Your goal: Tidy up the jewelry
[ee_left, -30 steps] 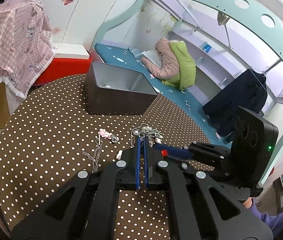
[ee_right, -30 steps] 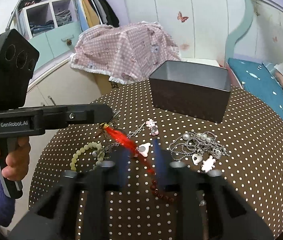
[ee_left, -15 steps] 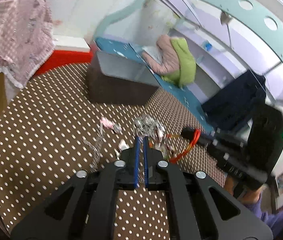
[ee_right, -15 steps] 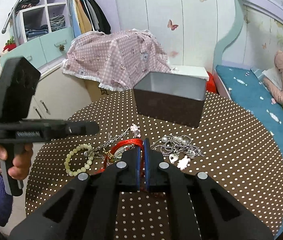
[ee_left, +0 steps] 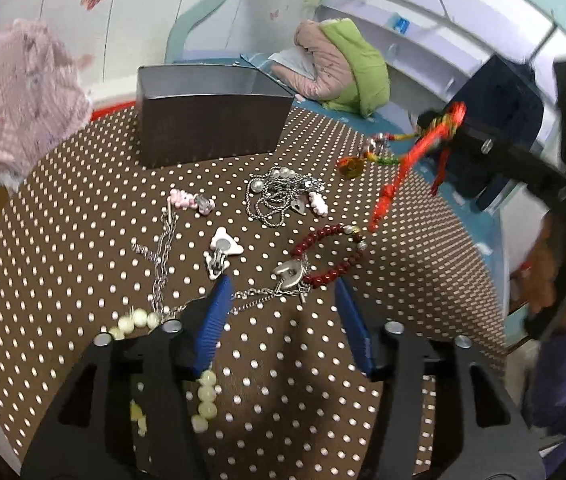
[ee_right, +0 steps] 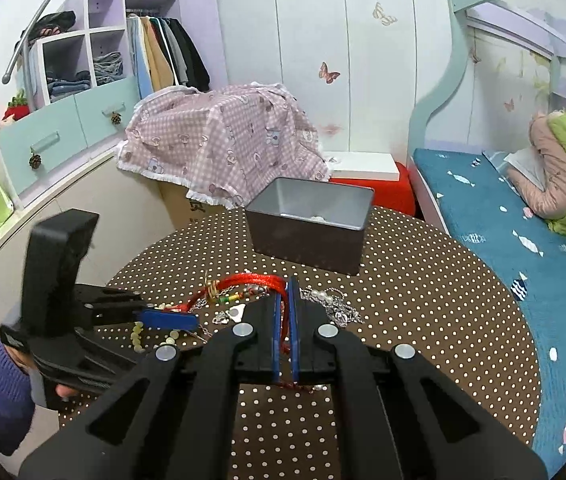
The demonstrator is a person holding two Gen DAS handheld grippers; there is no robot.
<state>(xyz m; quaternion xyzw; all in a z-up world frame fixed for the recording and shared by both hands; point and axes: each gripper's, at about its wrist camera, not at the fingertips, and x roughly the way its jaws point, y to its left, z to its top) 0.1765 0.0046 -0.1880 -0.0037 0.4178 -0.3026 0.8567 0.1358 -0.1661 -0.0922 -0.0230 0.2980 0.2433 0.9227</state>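
Observation:
Jewelry lies on a brown polka-dot table (ee_left: 63,220). My right gripper (ee_right: 283,292) is shut on a red cord bracelet (ee_right: 255,280) and holds it above the table; it hangs at the right in the left wrist view (ee_left: 411,156). My left gripper (ee_left: 283,292) is open low over a silver chain with a heart pendant (ee_left: 289,274) and a dark red bead bracelet (ee_left: 335,252). A pearl-and-chain tangle (ee_left: 279,196), a white clip (ee_left: 223,246), a pink charm chain (ee_left: 187,200) and a pale bead bracelet (ee_left: 207,396) lie around. An open metal box (ee_right: 309,224) stands at the far side.
A pink checked cloth (ee_right: 223,140) covers a cardboard box behind the table. A bed with a blue cover (ee_right: 503,220) runs along the right. A cabinet with drawers (ee_right: 55,132) stands at the left.
My right gripper closed on the red cord bracelet and lifted it off the table. My left gripper opened and drew back toward the near side of the jewelry.

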